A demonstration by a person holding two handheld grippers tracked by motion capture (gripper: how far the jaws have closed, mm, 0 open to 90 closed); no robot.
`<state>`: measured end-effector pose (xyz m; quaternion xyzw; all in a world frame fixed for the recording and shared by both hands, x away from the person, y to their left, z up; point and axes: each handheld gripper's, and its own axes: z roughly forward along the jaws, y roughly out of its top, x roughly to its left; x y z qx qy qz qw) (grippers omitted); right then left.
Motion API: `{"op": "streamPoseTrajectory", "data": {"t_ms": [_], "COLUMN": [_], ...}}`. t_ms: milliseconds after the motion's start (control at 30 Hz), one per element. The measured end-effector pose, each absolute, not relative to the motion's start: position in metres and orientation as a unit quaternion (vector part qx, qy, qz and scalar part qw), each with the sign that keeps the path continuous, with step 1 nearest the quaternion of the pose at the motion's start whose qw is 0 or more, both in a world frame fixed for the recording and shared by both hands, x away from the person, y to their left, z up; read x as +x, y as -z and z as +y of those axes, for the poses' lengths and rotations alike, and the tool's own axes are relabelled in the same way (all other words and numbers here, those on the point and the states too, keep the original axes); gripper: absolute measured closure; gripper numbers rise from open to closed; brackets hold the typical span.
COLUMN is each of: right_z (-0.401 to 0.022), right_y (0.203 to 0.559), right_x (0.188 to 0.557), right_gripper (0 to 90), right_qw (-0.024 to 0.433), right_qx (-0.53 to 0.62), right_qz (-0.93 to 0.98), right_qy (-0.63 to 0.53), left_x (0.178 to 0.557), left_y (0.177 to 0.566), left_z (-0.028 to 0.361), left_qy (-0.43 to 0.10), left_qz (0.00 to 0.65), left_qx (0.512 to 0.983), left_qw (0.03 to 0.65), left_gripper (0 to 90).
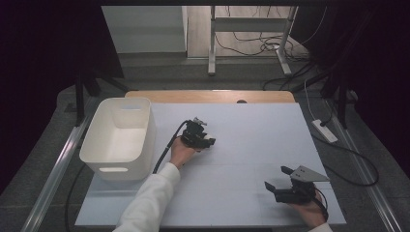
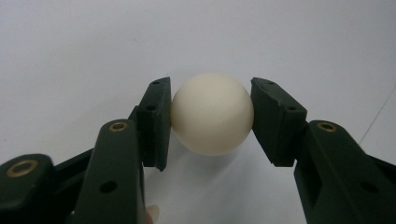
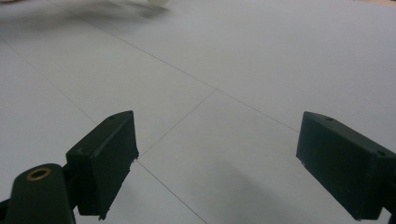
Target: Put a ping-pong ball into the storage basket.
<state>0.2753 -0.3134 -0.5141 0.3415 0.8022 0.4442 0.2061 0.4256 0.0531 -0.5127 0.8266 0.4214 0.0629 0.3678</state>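
Observation:
A cream-white ball [image 2: 212, 113] sits on the pale table sheet between the two black jaws of my left gripper [image 2: 211, 122], and both pads press against its sides. In the high view the left gripper [image 1: 206, 141] rests low near the middle of the sheet, held by a hand in a white sleeve; the ball is hidden there. My right gripper [image 1: 276, 177] lies near the front right of the sheet. Its jaws stand wide apart with only bare sheet between them in the right gripper view [image 3: 217, 158].
A white plastic bin [image 1: 99, 157] stands at the left edge of the table sheet [image 1: 251, 130], a short way left of the left hand. Beyond the table's far wooden edge are desk legs and cables on the floor. A power strip [image 1: 324, 130] lies off the right side.

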Motion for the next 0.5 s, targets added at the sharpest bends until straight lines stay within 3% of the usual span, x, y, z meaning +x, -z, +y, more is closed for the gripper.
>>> {"op": "streamPoseTrajectory", "data": {"t_ms": [500], "right_z": [-0.313], "right_y": [0.514], "right_x": [0.275], "right_gripper": [12.1], "right_qw": [0.207], "right_qx": [0.342], "right_qz": [0.802], "right_qy": [-0.444], "left_x": [0.417], "left_y": [0.494], "left_z": [0.065], "left_qy": [-0.072], "left_qz": [0.413], "left_qx": [0.823], "left_qw": [0.383], "left_gripper": [50.8]}}
